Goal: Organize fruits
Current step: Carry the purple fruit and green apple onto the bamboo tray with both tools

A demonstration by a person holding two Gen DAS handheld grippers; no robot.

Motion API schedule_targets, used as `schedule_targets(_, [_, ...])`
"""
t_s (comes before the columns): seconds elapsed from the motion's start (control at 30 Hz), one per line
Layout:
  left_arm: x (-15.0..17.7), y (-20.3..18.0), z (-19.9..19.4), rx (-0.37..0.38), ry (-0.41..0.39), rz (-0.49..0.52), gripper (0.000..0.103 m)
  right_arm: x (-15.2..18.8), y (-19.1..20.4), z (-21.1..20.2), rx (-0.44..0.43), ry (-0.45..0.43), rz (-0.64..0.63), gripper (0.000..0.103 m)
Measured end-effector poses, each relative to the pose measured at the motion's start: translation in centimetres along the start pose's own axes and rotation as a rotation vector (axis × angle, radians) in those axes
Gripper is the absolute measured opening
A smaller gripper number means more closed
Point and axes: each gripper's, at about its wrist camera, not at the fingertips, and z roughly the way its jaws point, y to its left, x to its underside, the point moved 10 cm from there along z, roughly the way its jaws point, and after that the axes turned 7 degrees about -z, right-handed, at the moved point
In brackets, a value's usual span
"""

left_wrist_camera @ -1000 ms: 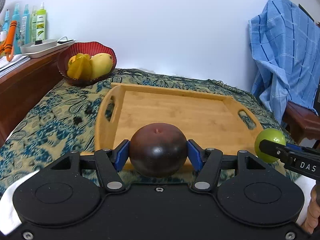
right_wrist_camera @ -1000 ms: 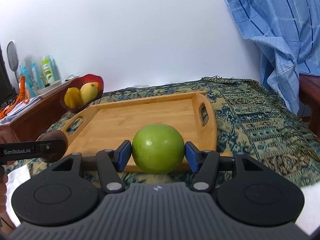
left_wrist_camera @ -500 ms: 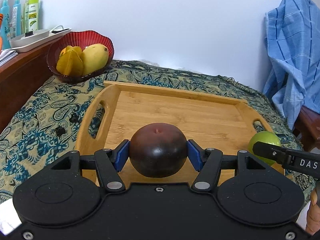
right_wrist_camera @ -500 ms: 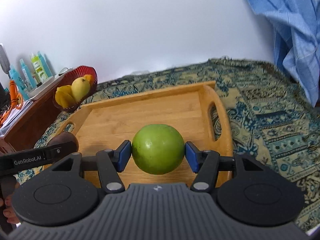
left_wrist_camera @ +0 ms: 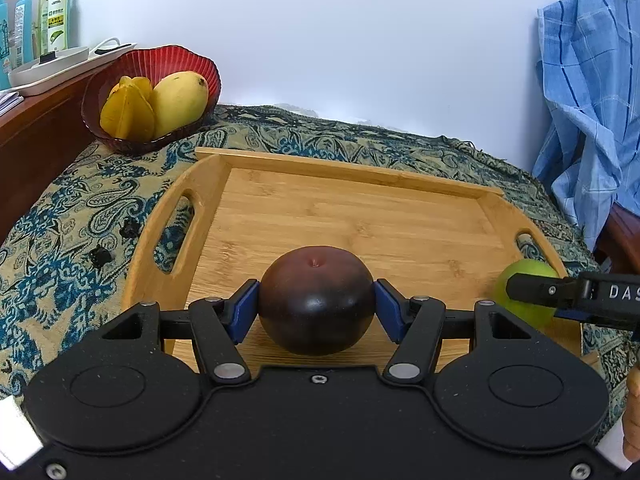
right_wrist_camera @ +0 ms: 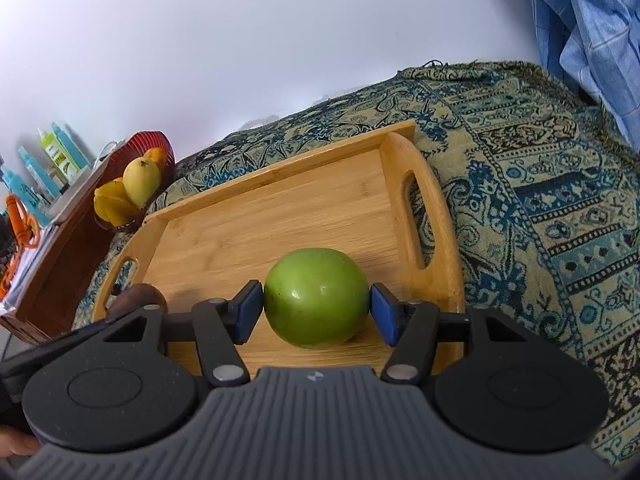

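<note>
Two grippers, left gripper point(left_wrist_camera: 316, 306) clamping dark fruit point(left_wrist_camera: 317, 300), right gripper point(right_wrist_camera: 316, 307) green fruit point(right_wrist_camera: 316, 298).

Patterned cloth point(left_wrist_camera: 72, 216) across mid frame. Blue checked fabric point(left_wrist_camera: 592, 92) hanging at right edge. Bottles point(left_wrist_camera: 56, 16) and white dish point(left_wrist_camera: 44, 68) on wood shelf point(left_wrist_camera: 36, 132), upper left. White wall point(left_wrist_camera: 340, 32) across top. Orange tool point(right_wrist_camera: 22, 220) at left edge, right-wrist view.

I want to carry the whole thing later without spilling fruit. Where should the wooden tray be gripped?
Take the wooden tray by its two cut-out handles, one hand-held gripper at each short end, coming in from the outer sides. The slots pierce the raised end walls, so a finger can probably hook through. The long rims are low and offer less hold.
</note>
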Motion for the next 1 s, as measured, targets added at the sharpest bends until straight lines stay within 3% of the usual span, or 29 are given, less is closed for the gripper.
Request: schedule_targets(1.0, [0.78,-0.54,0.44,-0.024,-0.01,0.062,0.061,0.05,0.08,0.07,-0.025,0.001,0.049,0.062])
